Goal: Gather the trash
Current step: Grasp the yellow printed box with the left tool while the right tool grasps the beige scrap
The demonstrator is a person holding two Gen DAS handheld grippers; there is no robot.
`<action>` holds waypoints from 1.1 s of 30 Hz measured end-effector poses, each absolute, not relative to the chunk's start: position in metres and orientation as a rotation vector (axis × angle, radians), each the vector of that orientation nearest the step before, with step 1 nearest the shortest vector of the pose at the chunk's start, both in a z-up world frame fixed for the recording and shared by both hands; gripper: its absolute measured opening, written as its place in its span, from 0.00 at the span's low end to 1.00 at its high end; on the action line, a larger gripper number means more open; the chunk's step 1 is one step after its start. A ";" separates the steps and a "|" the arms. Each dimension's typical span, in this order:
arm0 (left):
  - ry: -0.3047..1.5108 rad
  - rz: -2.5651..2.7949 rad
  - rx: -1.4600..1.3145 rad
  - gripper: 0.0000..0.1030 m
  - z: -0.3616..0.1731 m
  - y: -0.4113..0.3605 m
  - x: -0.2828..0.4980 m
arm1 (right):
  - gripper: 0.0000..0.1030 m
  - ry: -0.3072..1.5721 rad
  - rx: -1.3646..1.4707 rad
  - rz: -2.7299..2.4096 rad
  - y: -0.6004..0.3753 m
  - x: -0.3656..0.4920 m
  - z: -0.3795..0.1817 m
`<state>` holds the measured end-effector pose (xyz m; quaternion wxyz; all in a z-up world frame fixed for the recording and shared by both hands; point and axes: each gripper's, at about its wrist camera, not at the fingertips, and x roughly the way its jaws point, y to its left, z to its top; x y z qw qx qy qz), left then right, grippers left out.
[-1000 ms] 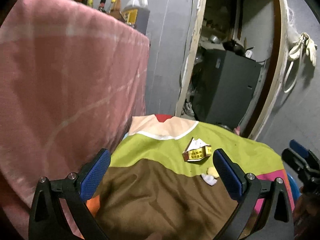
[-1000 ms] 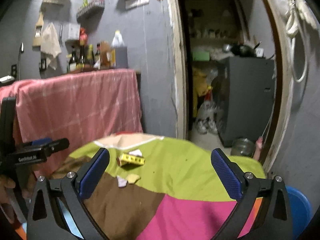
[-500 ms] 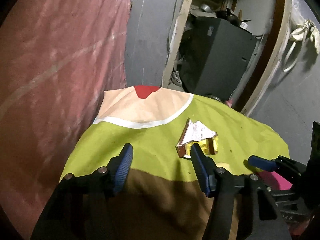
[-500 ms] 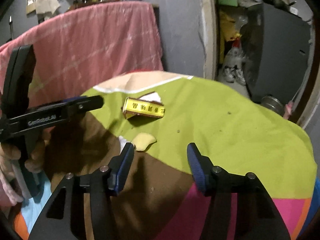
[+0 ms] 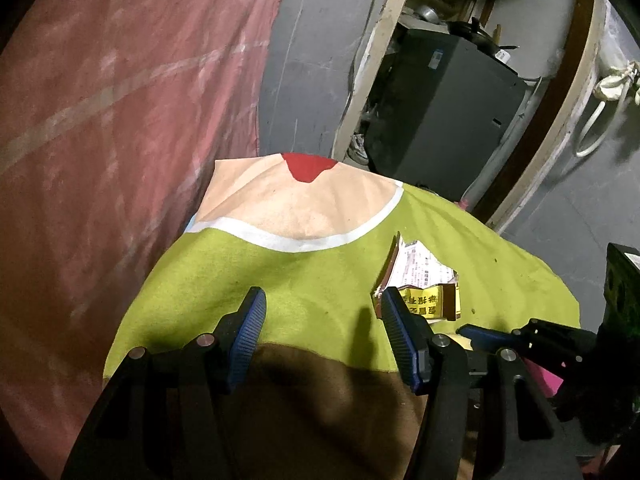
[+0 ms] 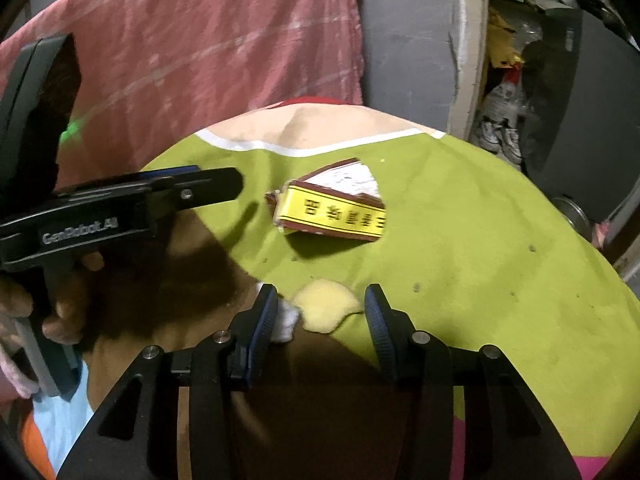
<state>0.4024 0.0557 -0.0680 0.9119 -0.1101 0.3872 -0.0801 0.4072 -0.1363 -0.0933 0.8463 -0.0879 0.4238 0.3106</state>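
Observation:
A torn yellow and brown cardboard box (image 6: 336, 210) with a white leaflet sticking out lies on the green part of the cloth-covered table (image 6: 480, 240). In front of it are a pale yellow scrap (image 6: 326, 306) and a small white scrap (image 6: 285, 320). My right gripper (image 6: 320, 304) hangs over these two. Its jaws are closing with the yellow scrap between them, and the pads are not touching it. My left gripper (image 5: 324, 320) stands half open over bare green cloth with nothing between its fingers. The box (image 5: 426, 294) is just beyond its right finger.
A pink cloth (image 5: 120, 120) hangs close on the left of the table. Behind is a grey wall and a doorway with a dark cabinet (image 5: 448, 108) and shoes. A hand (image 6: 44, 312) holds the left gripper (image 6: 228, 184) at the left. The right gripper (image 5: 500, 332) shows at the right.
Both grippers have dropped toward the table, tilted down and narrowed from wide open. The right one has come over the yellow scrap; the left one has reached the box's left side.

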 end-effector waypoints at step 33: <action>0.794 -0.213 -0.211 0.52 -0.067 0.047 0.405 | 0.09 0.876 -0.147 0.644 -0.150 0.417 -0.093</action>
